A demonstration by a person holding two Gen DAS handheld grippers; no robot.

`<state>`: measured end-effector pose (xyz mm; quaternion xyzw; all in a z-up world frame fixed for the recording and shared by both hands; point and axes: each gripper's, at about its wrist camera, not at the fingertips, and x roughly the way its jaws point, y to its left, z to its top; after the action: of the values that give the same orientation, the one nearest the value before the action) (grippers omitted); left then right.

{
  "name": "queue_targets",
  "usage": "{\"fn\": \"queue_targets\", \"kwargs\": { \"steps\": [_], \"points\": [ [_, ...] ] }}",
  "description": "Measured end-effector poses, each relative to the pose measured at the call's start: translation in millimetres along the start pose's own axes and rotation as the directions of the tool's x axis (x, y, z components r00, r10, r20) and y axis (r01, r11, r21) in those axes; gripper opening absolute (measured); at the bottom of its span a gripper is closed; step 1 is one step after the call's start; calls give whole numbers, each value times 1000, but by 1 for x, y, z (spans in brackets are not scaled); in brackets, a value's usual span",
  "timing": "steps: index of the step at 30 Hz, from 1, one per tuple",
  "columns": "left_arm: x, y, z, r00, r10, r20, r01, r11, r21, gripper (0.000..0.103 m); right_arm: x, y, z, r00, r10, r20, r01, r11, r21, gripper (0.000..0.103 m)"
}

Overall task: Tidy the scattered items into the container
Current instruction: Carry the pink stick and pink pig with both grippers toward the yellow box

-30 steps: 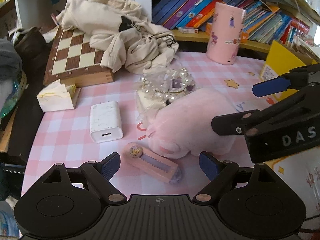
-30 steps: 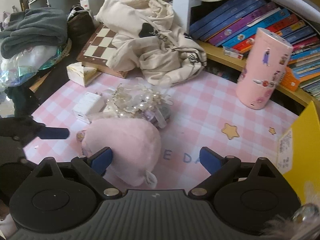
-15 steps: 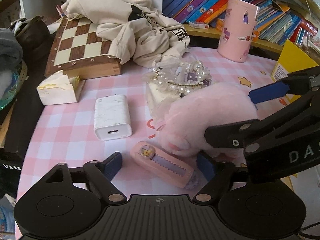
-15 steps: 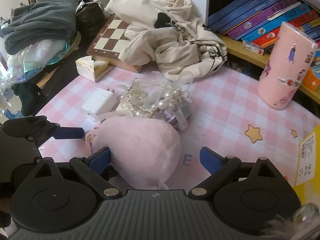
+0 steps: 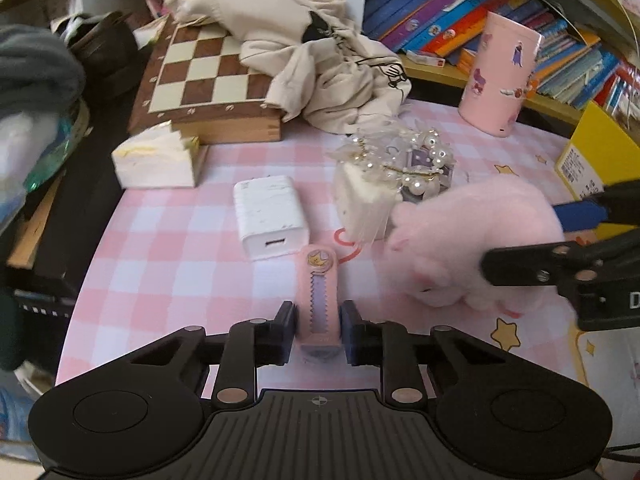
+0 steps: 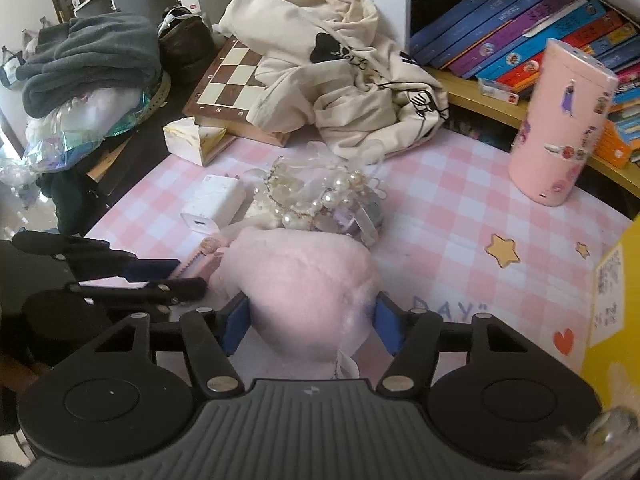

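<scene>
My left gripper (image 5: 319,330) is shut on a pink clip-like case (image 5: 320,294) with a star badge, lying on the pink checked tablecloth. My right gripper (image 6: 310,322) is shut on a fluffy pink plush toy (image 6: 304,280), which also shows at the right of the left wrist view (image 5: 468,244). A white charger (image 5: 270,216), a pearl hair ornament (image 5: 404,164) on a small white block, and a yellow container (image 5: 600,148) at the right edge are in view.
A chessboard box (image 5: 204,80) with a beige cloth bag (image 5: 316,60) on it stands at the back. A pink tumbler (image 5: 500,76) stands before shelved books. A tissue pack (image 5: 156,158) lies at the left table edge.
My left gripper has closed on the pink case. My right gripper has closed on the plush toy. Both views have moved in closer to the table.
</scene>
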<state>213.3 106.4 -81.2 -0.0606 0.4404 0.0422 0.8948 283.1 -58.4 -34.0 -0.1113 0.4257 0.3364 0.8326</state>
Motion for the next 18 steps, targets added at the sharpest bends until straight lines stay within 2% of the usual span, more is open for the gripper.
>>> {"fn": "queue_targets", "kwargs": {
  "steps": [6,18],
  "points": [
    [-23,0,-10,999,-27,33,28,999,-26,23,-19,4,-13,1000,-27,3,27,1000,5,60],
    [-80,-15,-30,991,-48,122,48,999,0,23,-62,27,-41,998,-39,42,39,999,1,55]
  ]
}}
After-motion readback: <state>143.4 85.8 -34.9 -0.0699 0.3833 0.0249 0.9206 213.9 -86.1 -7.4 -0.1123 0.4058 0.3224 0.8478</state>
